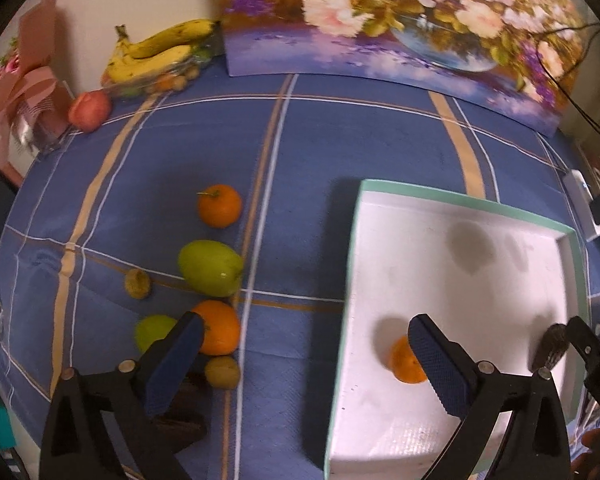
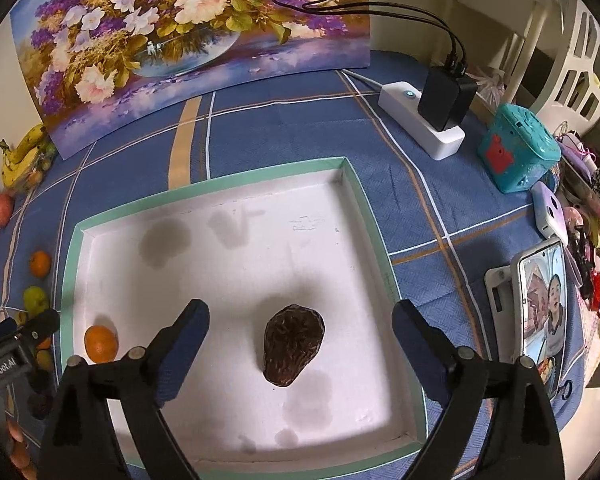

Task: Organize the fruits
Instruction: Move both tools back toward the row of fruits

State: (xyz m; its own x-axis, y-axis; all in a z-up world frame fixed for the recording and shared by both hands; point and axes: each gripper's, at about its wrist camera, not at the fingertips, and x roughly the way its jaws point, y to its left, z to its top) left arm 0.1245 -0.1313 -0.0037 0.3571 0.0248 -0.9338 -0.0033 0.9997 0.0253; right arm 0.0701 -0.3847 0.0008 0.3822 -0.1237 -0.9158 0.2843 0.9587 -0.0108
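Collecting fruit in white tray (image 2: 236,200): dark avocado (image 2: 294,346) lies mid-tray, between released right tongs (image 2: 300,338); orange (image 2: 101,344) sits by tray's left wall. Left tongs (image 1: 304,344) spread, empty, straddling that wall; loose fruits (image 1: 210,268) wait left of tray on desk (image 1: 312,140).

black hand-held gripper (image 2: 300,344), blue textured pads (image 2: 184,344), silver screws.

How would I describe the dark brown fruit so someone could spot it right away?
Find the white tray with the mint-green rim on the blue checked tablecloth. Two fruits lie inside; it is the dark, scaly, pear-shaped fruit near the middle, unlike the smooth orange by the left wall.
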